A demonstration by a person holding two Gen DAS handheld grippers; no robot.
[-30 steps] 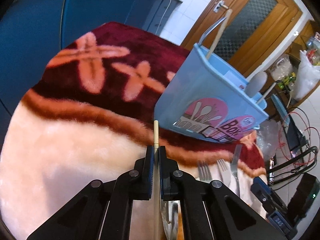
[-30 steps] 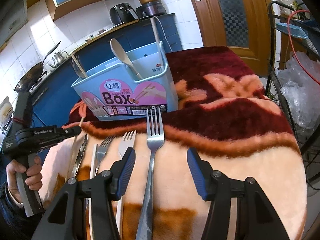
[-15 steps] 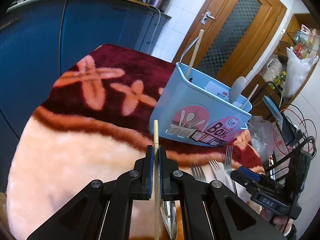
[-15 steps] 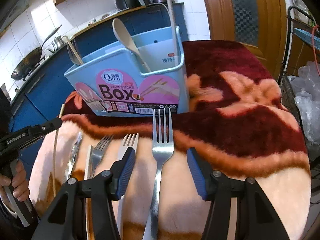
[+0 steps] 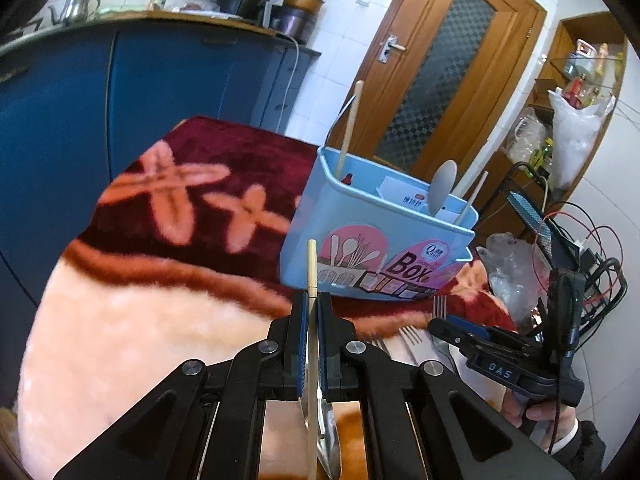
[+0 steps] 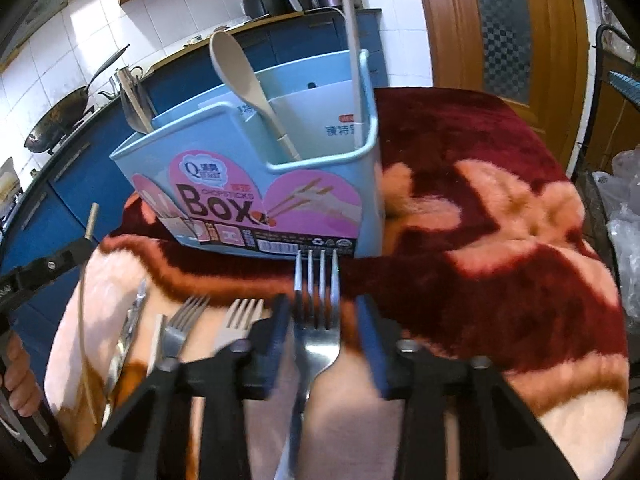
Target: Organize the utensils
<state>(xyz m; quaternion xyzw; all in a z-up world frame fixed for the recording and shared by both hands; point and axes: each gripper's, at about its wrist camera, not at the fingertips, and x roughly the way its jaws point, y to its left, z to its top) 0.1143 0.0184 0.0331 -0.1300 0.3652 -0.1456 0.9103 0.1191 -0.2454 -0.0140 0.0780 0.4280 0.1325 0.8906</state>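
Nearest, the left hand-held gripper (image 5: 312,312) pinches a wooden chopstick (image 5: 311,268) aimed at twelve o'clock, while the right hand-held gripper (image 6: 320,320) is spread around a large fork (image 6: 318,320) lying on the blanket-covered surface (image 6: 500,280). Two smaller forks (image 6: 184,320) and a knife (image 6: 132,320) still wait at its nine o'clock. Beyond, the blue chopsticks box (image 6: 260,184) already holds a spoon (image 6: 240,76) and some chopsticks, so the work seems roughly midway.
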